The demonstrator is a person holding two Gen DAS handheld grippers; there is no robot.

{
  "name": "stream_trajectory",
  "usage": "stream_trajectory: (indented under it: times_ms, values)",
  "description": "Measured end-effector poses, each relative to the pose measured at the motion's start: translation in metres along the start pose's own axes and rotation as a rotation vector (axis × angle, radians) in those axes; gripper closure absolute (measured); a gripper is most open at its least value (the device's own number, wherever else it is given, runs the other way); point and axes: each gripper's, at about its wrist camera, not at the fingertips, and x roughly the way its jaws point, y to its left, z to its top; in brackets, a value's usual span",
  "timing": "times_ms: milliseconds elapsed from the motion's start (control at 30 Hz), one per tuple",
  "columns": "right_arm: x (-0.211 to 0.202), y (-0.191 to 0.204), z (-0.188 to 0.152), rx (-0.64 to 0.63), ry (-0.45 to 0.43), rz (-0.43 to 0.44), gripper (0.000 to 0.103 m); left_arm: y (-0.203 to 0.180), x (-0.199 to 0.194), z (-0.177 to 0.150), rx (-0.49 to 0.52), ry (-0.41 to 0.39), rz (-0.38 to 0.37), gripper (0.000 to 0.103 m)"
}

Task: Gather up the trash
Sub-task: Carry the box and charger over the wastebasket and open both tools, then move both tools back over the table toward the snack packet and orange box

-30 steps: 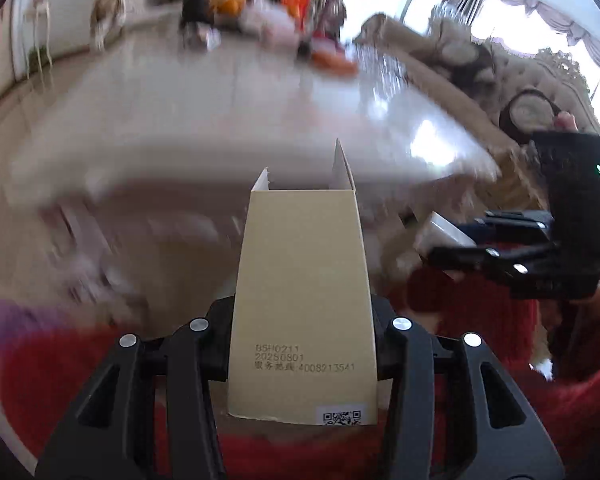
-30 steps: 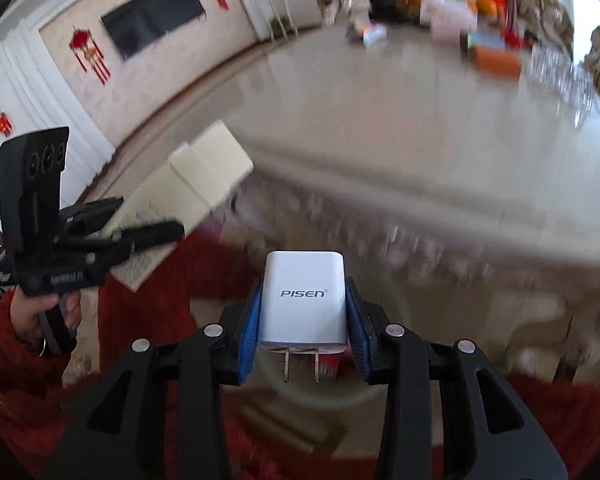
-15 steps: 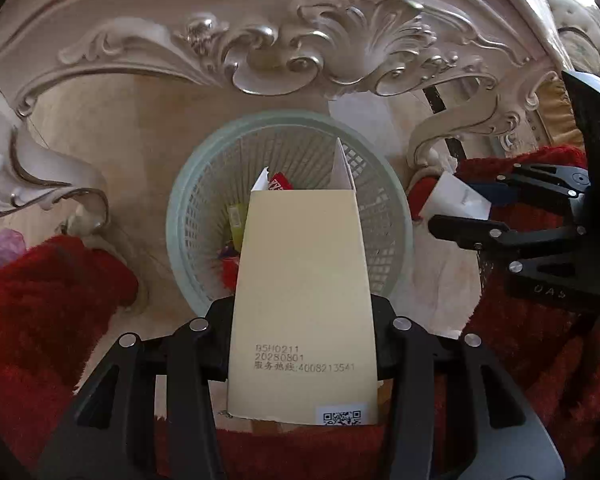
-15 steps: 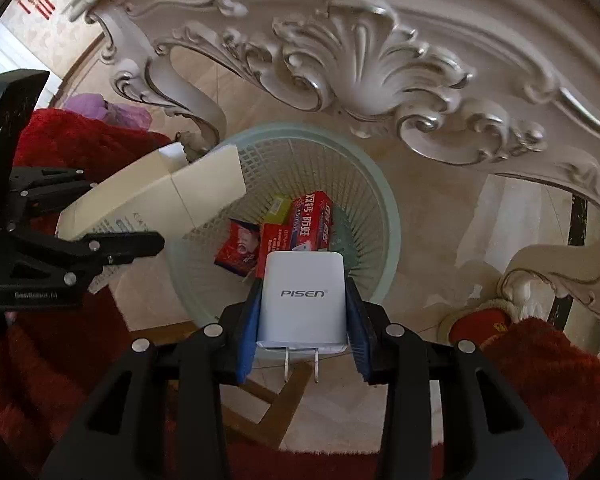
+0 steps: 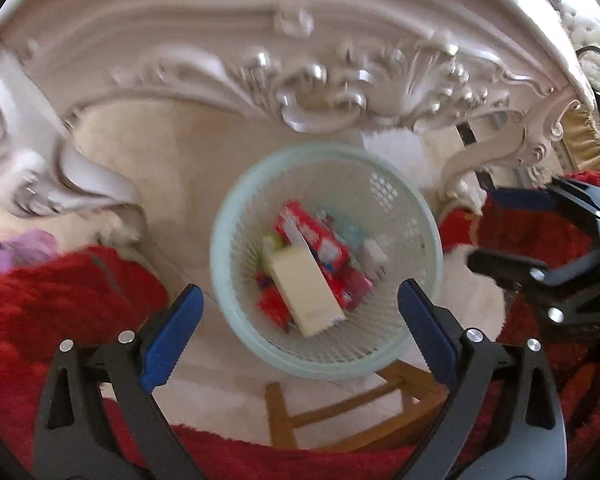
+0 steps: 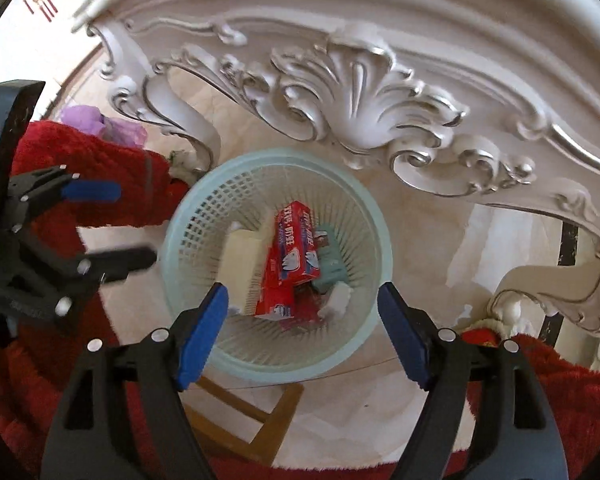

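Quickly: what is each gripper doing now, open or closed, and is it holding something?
Left gripper: fingers opening, nothing between them; the beige box lies in the basket.
Right gripper: fingers opening, holding nothing; the white charger lies in the basket.

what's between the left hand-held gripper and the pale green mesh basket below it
Nothing visible. The left hand-held gripper, jaws opening and empty, hangs over the pale green mesh basket; the cream cardboard box already lies inside.

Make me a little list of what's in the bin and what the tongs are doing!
bin: pale green basket on the floor, under a carved white table
inside: tan box, red boxes, white charger
left tongs: opening, nothing between them, above the bin
right tongs: opening, nothing between them, above the bin
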Motion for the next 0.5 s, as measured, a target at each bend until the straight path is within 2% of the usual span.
stream_trajectory:
  times_ms: [33, 200, 500]
  values:
    - [-0.010, 0.001, -0.002, -0.006, -0.017, 0.007, 0.030, -0.002, -0.010, 0.000, 0.005, -0.029, 0.008, 0.008]
    - [-0.049, 0.006, 0.002, -0.006, -0.118, 0.008, 0.030, -0.008, -0.039, 0.003, 0.004, -0.076, 0.025, 0.008]
    - [-0.129, -0.025, 0.038, 0.105, -0.390, 0.006, 0.025, -0.018, -0.098, 0.027, 0.015, -0.200, 0.010, 0.008]
